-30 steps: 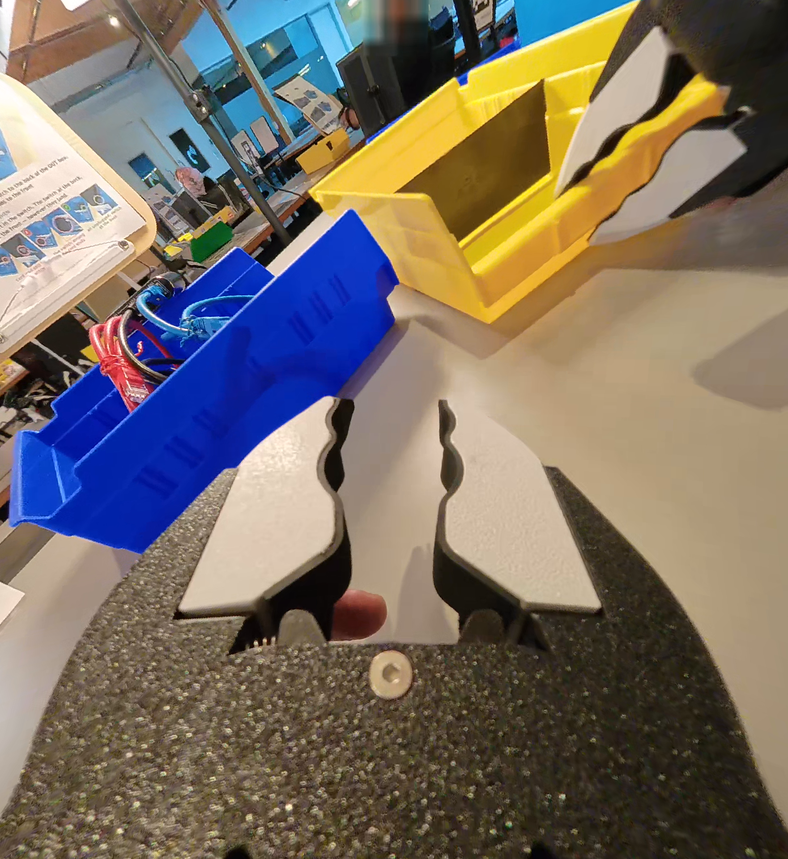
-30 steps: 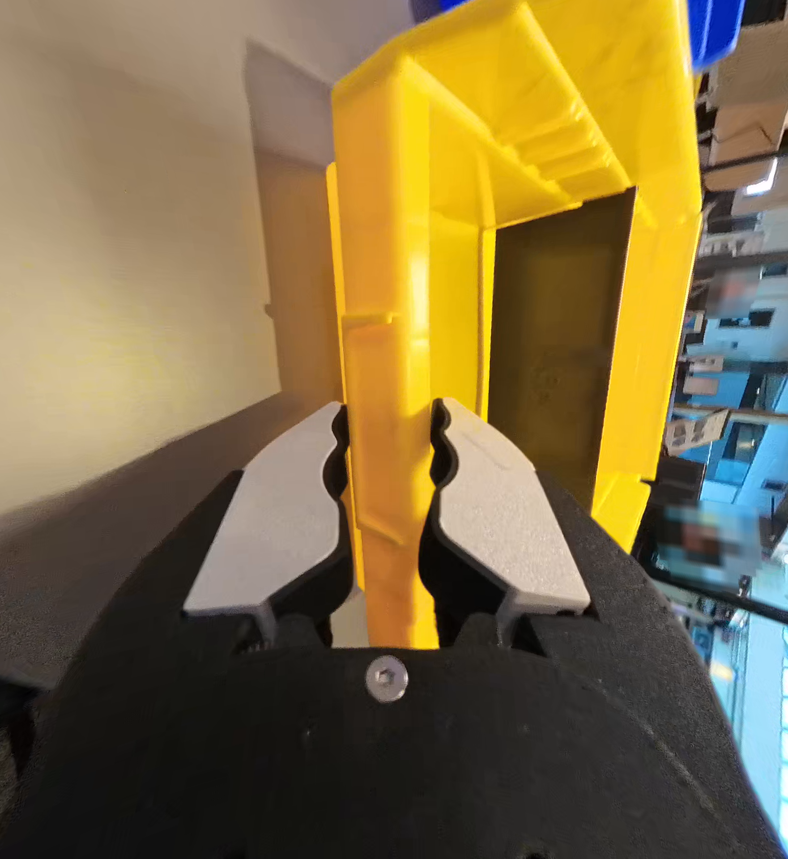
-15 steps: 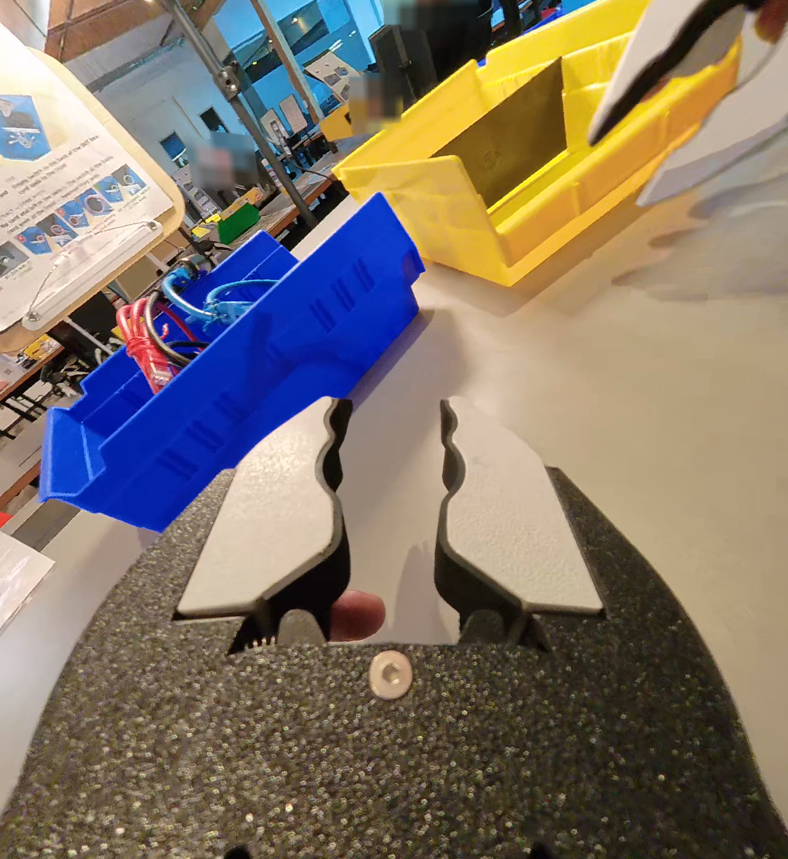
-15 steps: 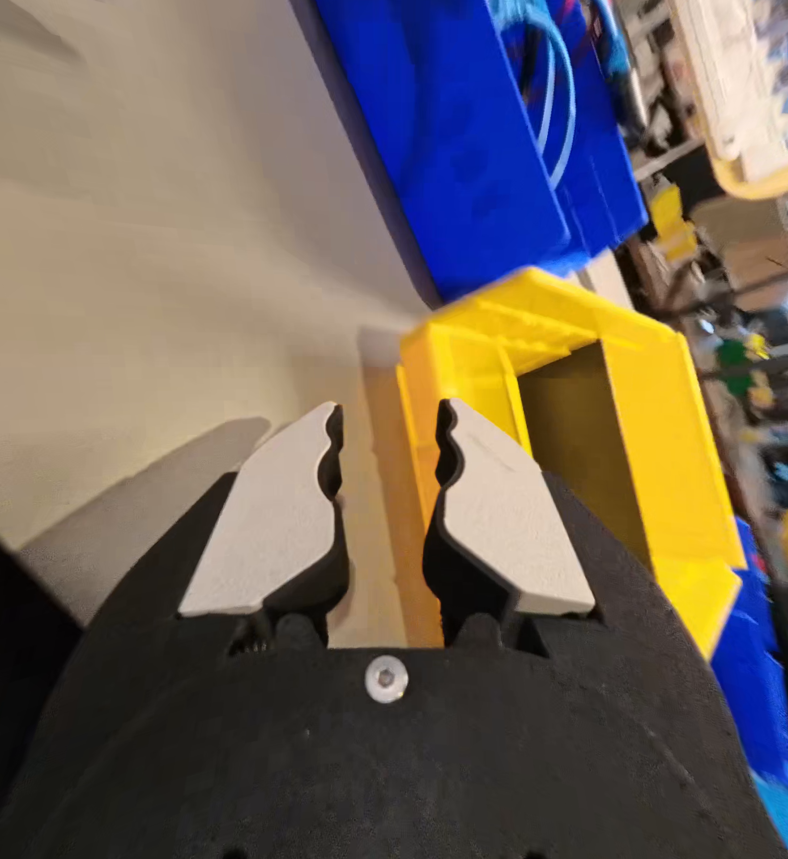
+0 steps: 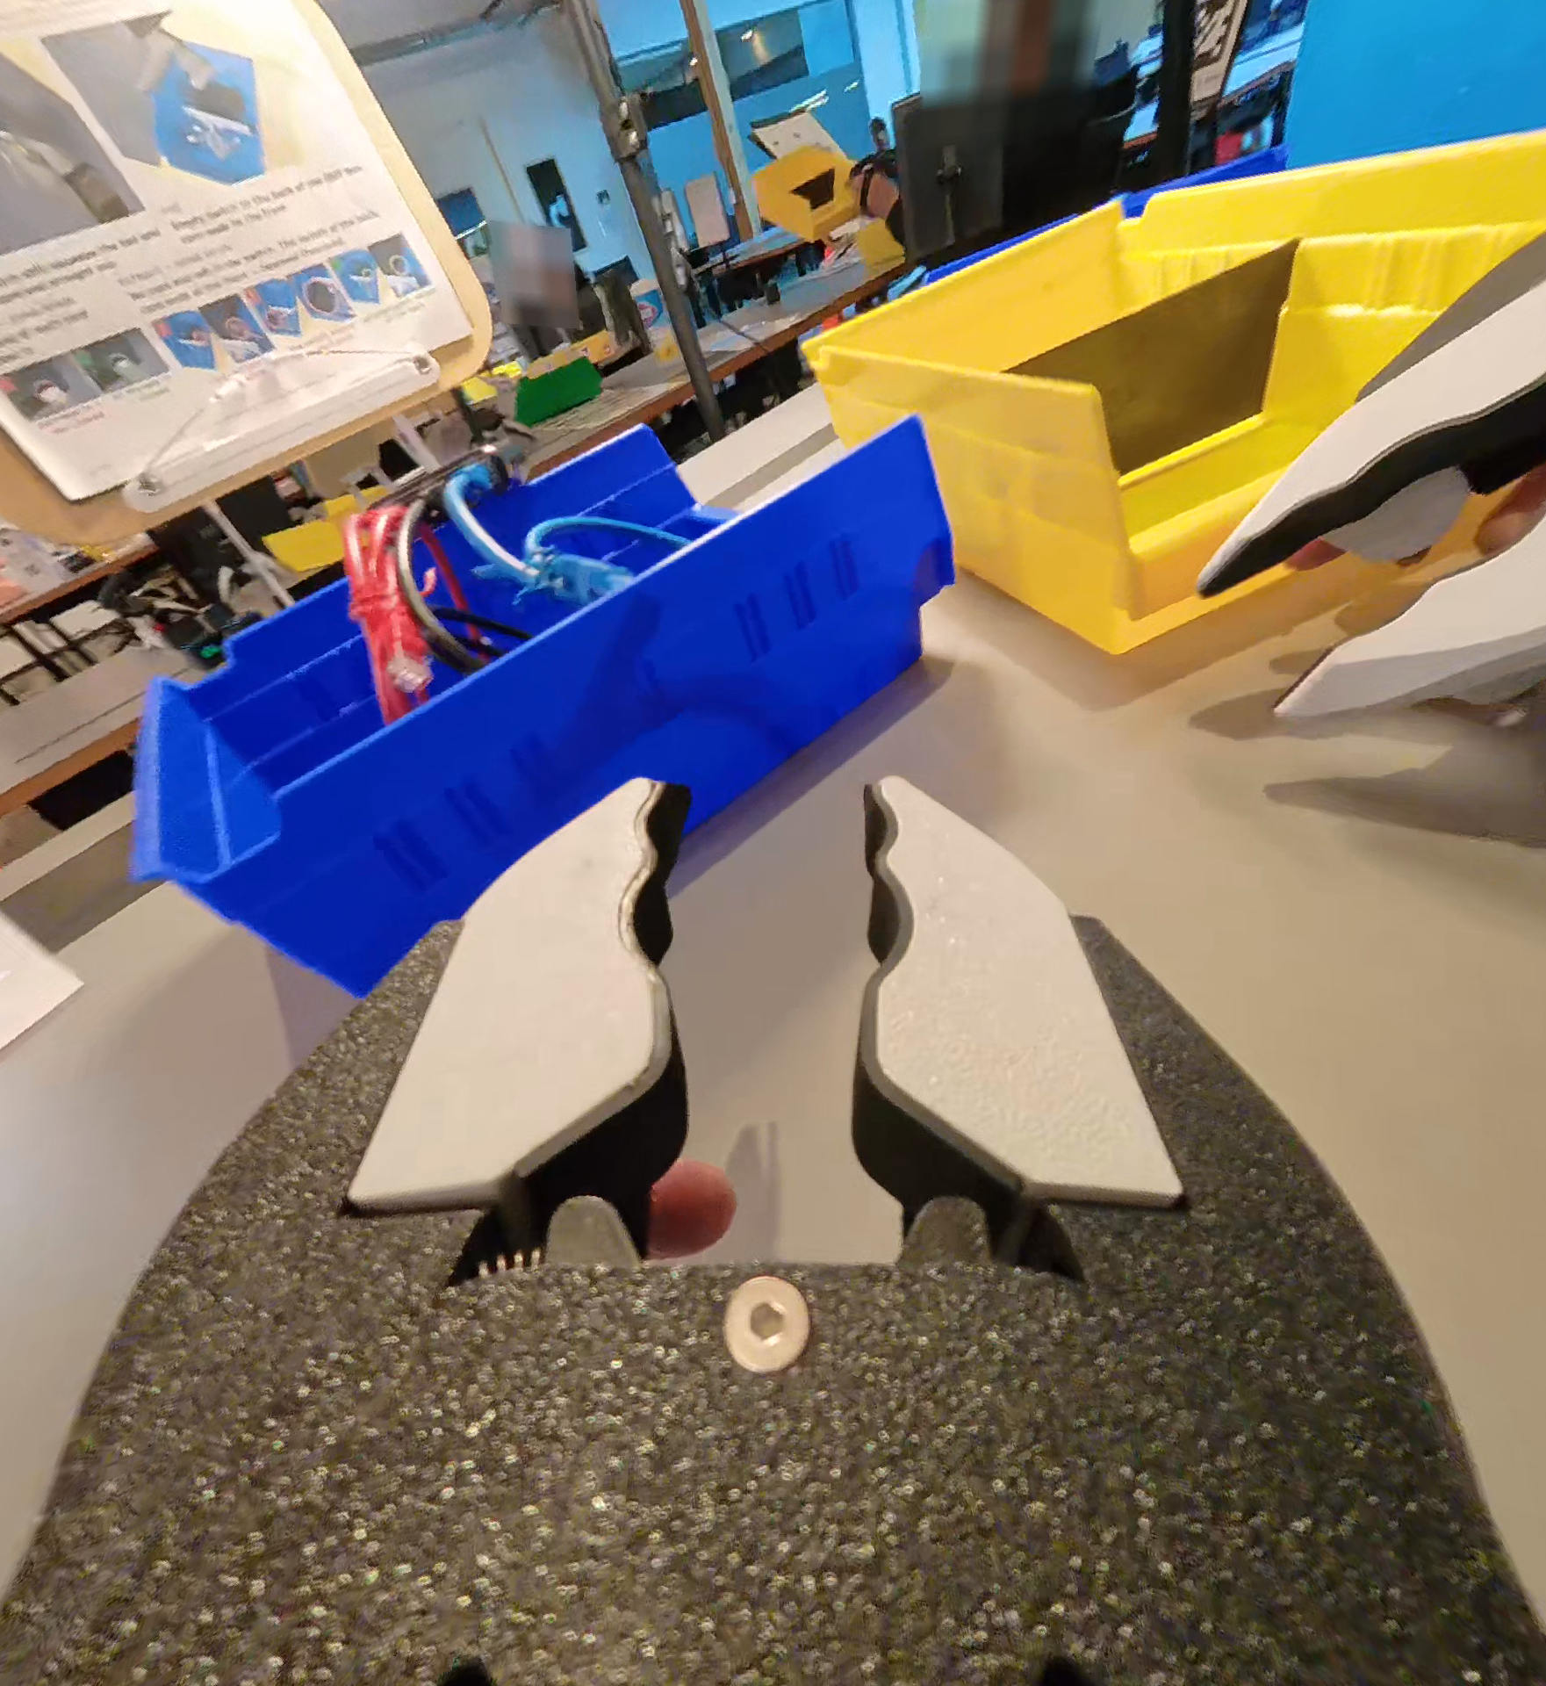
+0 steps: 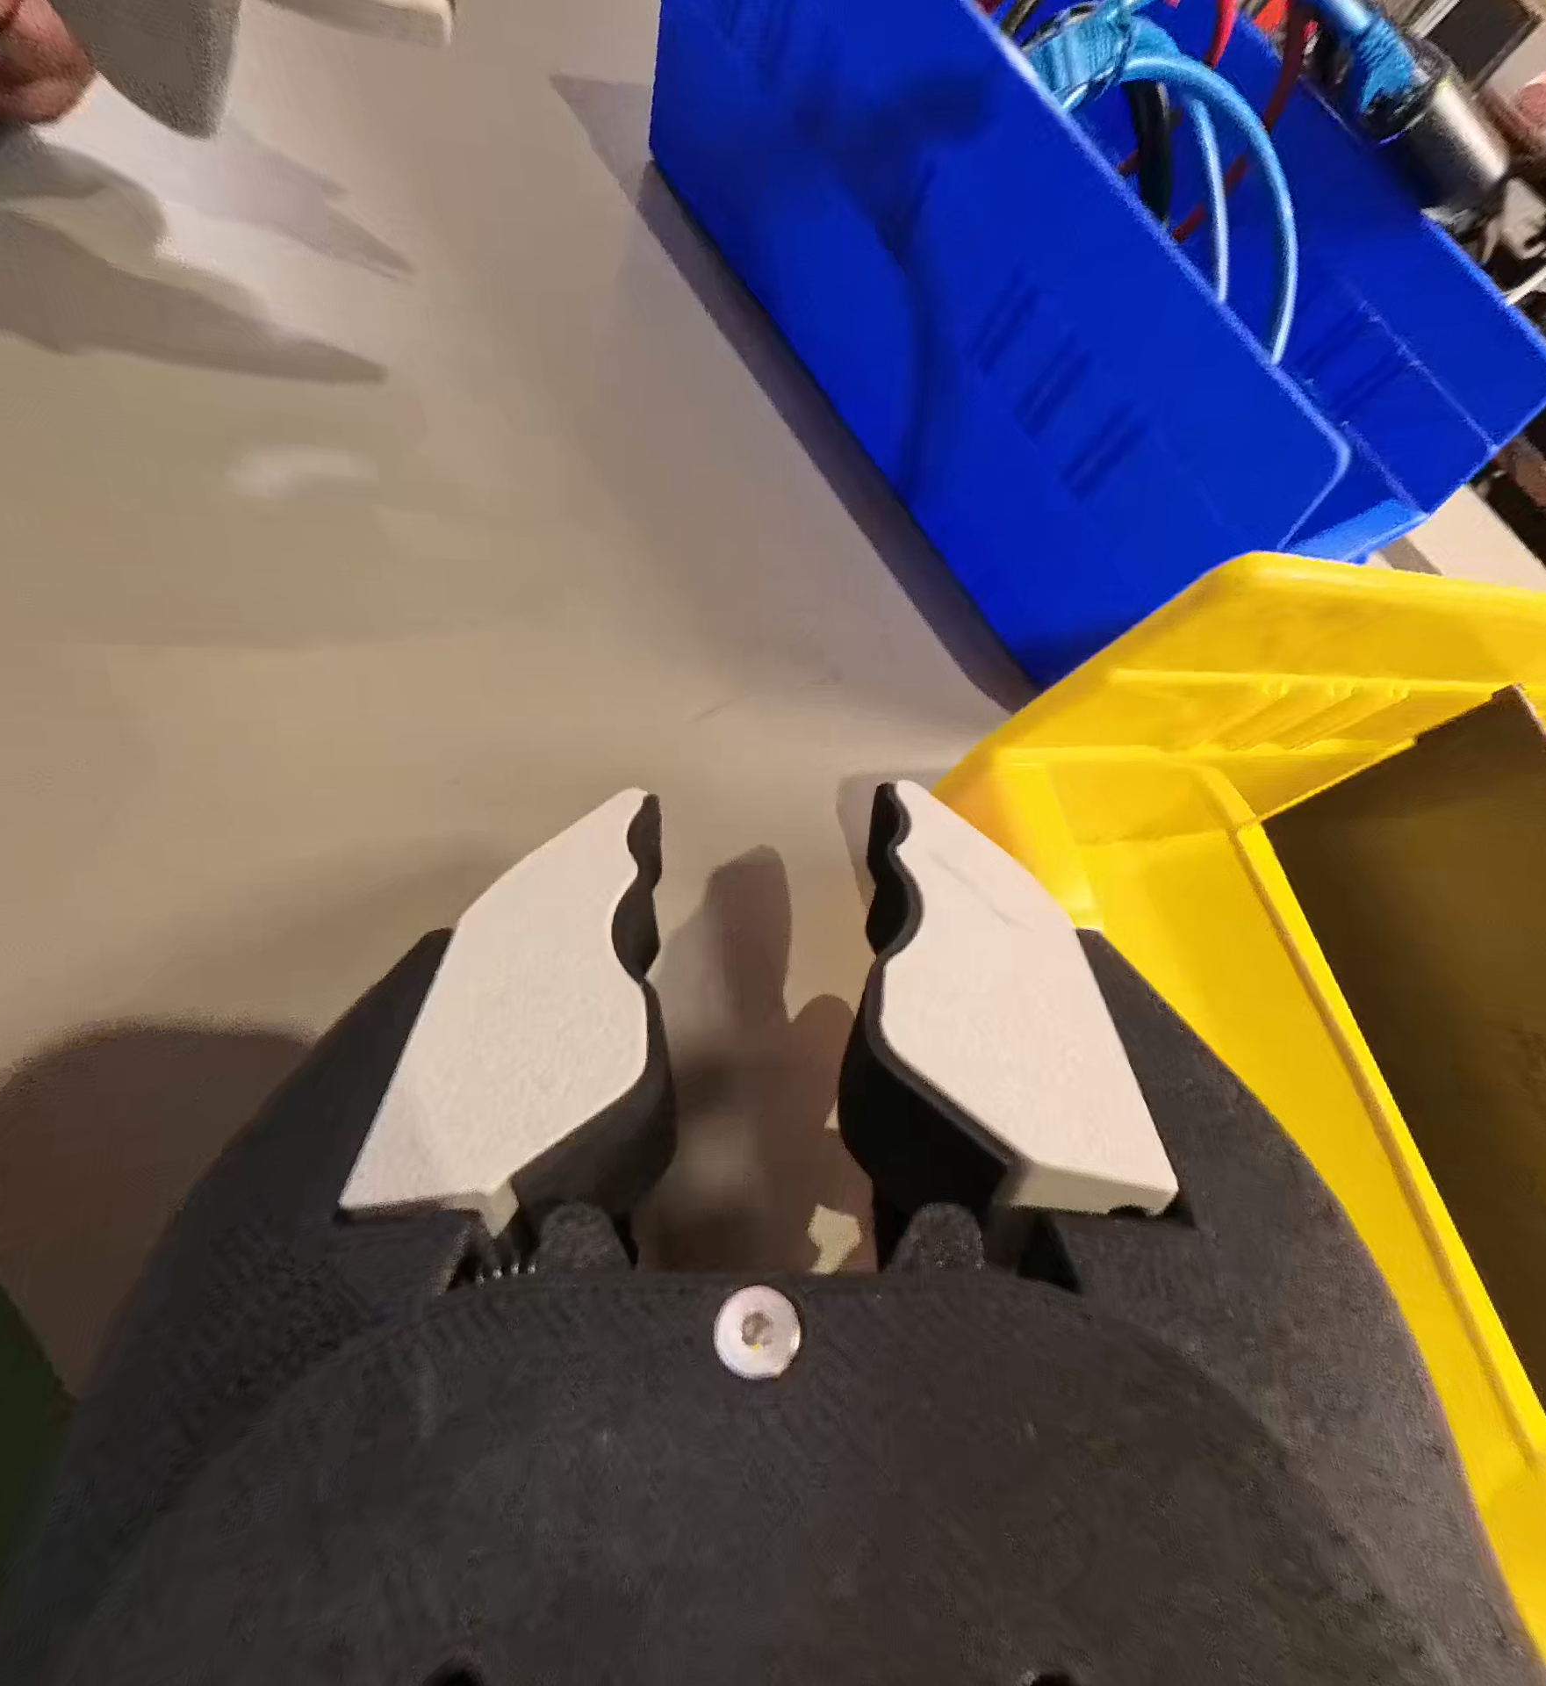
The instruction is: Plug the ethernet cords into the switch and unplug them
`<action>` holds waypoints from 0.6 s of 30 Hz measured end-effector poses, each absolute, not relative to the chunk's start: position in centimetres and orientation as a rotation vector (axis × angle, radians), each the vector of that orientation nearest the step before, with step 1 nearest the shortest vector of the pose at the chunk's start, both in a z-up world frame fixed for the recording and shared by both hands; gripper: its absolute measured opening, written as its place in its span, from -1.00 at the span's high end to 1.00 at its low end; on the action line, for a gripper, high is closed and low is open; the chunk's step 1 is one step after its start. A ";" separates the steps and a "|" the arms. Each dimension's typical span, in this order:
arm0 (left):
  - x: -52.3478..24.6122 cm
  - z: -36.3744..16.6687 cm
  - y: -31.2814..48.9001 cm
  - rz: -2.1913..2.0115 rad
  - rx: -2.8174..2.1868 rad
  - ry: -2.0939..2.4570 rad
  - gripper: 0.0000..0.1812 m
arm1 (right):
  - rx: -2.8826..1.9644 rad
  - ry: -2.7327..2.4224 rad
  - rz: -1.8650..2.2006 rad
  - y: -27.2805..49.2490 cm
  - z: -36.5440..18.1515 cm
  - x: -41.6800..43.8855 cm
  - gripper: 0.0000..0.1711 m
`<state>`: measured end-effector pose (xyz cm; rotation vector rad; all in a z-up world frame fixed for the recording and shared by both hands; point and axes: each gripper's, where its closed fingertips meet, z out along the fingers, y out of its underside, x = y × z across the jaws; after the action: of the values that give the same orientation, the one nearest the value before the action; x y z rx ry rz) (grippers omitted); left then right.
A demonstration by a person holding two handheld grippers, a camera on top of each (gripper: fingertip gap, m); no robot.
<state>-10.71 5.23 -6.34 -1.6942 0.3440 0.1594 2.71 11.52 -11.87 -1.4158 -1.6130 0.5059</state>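
Blue bin (image 5: 568, 730) holds the red and blue ethernet cords (image 5: 386, 602), and with the left gripper (image 5: 773, 812) and right gripper (image 6: 764, 807) both gaping and empty, reaching in plug-first looks wisest, no switch in sight

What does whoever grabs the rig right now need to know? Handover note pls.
Left hand-held gripper: open, empty, above the table, pointing at the blue bin.
Right hand-held gripper: open, empty, over bare table beside the yellow bin.
Cords: red, black and light blue ethernet cords lie bundled in the blue bin.
Yellow bin: only a dark panel shows inside it; cannot tell whether that is the switch.
Done: nothing visible; no cord picked up.
Left: locate the switch, take cords out, plug them in, unplug them.
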 end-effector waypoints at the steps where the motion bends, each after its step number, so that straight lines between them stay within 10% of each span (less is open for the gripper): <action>1: -10.1 -6.2 5.7 0.131 -1.688 0.351 0.56 | -1.411 -1.595 0.510 11.6 -11.6 2.8 0.49; 18: -6.7 -4.6 19.4 0.463 -1.851 0.701 0.46 | -1.416 -1.547 0.620 11.7 -10.6 3.1 0.48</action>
<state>-6.71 19.45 -4.61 -1.8505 0.7011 0.4625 3.06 11.65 -10.65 -1.4162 -1.5467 0.6201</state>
